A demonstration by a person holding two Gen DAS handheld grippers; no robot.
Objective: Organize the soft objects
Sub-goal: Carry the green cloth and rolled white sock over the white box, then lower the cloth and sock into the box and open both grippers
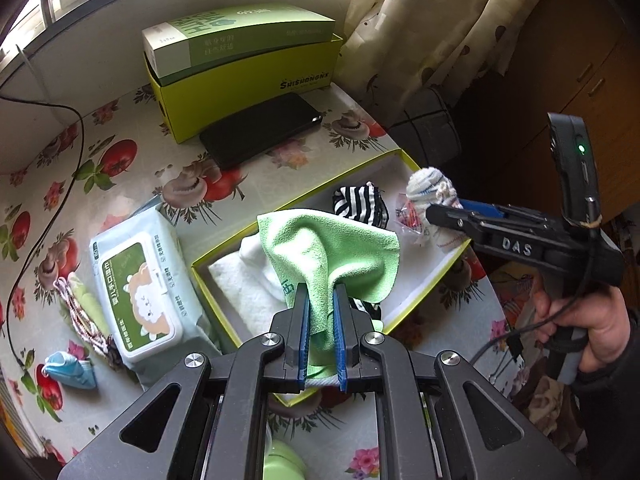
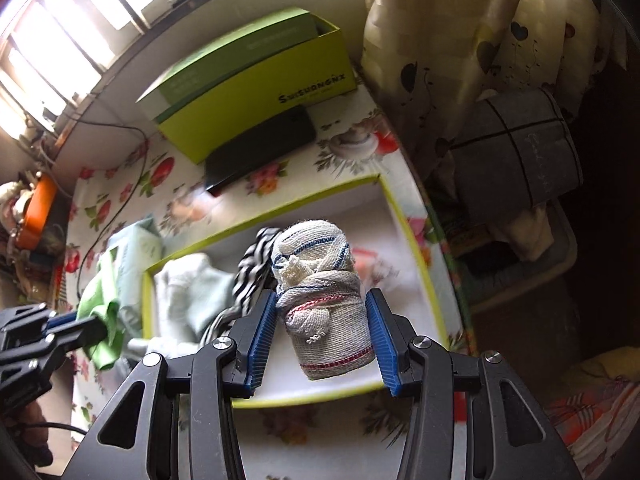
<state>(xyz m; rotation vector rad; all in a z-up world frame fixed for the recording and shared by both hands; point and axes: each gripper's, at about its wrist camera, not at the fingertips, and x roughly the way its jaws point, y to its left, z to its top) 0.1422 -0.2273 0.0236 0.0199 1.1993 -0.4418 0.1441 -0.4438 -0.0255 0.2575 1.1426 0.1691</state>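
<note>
From the left wrist camera, the left gripper (image 1: 323, 308) is clenched on a green cloth (image 1: 340, 252), whose free end billows up over the near part of the shallow yellow-rimmed box (image 1: 400, 156). Only this view shows the wet wipes pack (image 1: 138, 300), the crumpled blue face mask (image 1: 70, 370) and a braided cord (image 1: 80, 316) on the floral tablecloth (image 1: 120, 152) to the left. Inside the box lie a white towel (image 1: 244, 276) and a black-and-white striped cloth (image 1: 360, 202). The right gripper (image 1: 444, 210) reaches in from the right over the box's far side, holding a rolled bundle of whitish knit (image 1: 430, 188); the person's hand (image 1: 580, 320) grips its handle.

From the right wrist camera, the bundle (image 2: 324, 300) shows its detail: a grey-white knit roll with blue and red stripes, upright between the blue pads (image 2: 262, 336), which seem to press on its sides, though motion blur makes the contact on the right pad less sure. It hangs above the box's white floor (image 2: 384, 236). The left gripper (image 2: 92, 326) with the green cloth (image 2: 102, 320) shows at the left edge. A black phone (image 2: 260, 148) lies before the tall green box (image 2: 256, 84). The box contents are blurred here.
</note>
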